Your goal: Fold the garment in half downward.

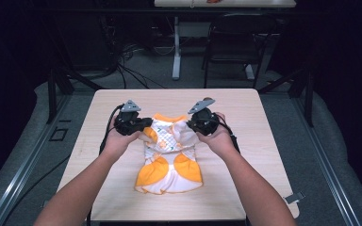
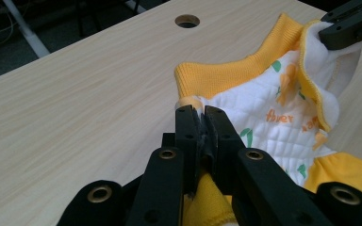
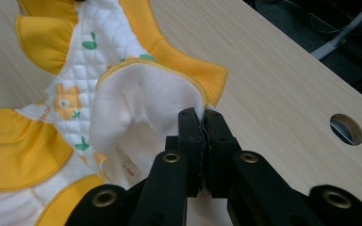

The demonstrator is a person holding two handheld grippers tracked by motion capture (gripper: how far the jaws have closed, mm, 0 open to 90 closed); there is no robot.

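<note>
The orange-and-white quilted baby garment (image 1: pixel 169 157) lies on the pale wooden bench (image 1: pixel 245 188), hem nearest the person. Farther up, the left tongs (image 1: pixel 145 124) pinch its left shoulder edge, and the right tongs (image 1: pixel 191 124) pinch its right shoulder, folding the white lining outward. A round hole (image 2: pixel 187 20) lies beyond.

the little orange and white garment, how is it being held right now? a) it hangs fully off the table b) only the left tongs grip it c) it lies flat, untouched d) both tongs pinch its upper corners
d: the left tongs and the right tongs are each shut on an upper corner of the garment, whose lower part rests on the table.
</note>
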